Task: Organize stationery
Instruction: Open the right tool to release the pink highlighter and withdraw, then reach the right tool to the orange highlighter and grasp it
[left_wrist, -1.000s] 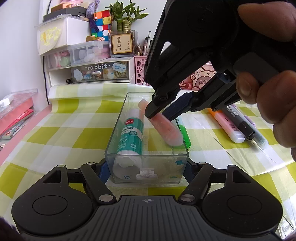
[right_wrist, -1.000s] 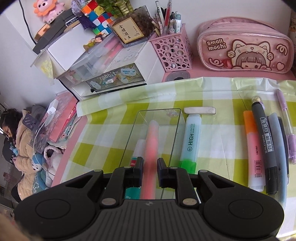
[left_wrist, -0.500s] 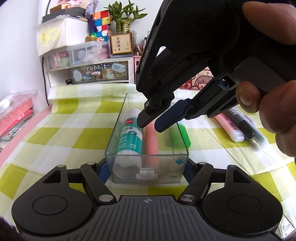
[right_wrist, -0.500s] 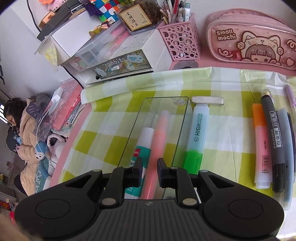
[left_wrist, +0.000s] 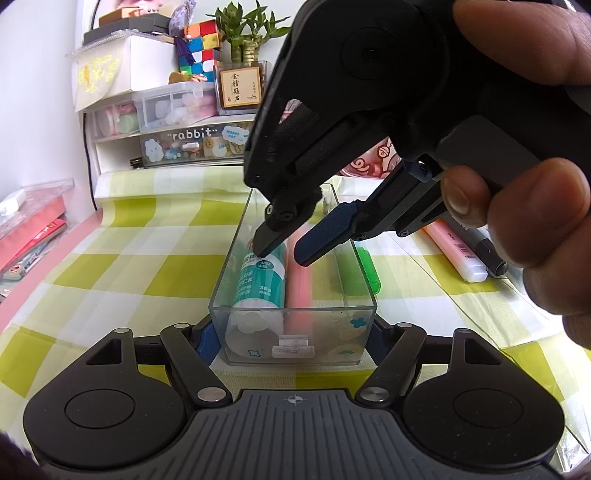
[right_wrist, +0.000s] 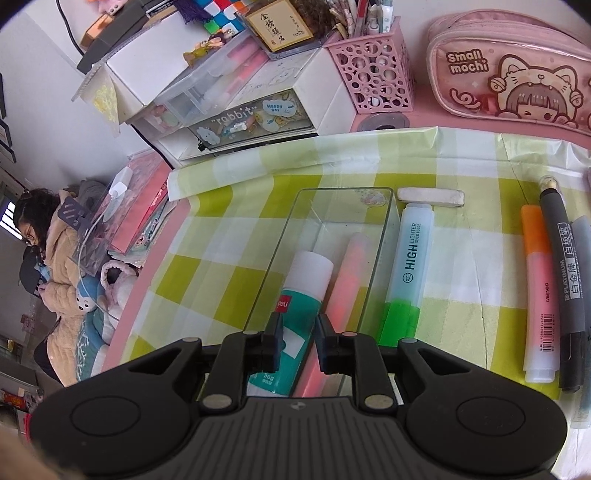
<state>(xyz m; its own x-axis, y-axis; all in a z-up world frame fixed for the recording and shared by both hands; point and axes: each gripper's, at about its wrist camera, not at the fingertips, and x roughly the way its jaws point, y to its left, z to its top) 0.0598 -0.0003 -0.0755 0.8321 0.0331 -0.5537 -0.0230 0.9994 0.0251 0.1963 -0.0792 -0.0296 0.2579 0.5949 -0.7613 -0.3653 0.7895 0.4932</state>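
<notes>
The left gripper (left_wrist: 291, 343) clamps the near end of the clear box (left_wrist: 236, 258), holding it steady. The right gripper (left_wrist: 282, 251), jaws just opening and empty, hangs over the pink highlighter (left_wrist: 299, 284) lying lengthwise inside beside the glue stick (left_wrist: 258, 277). The green highlighter (right_wrist: 408, 273), parallel, lies just right, nearest the right gripper.

Bright, even daylight; soft shadows, sharp focus centrally, strong fisheye bending and dark corners at edges.
</notes>
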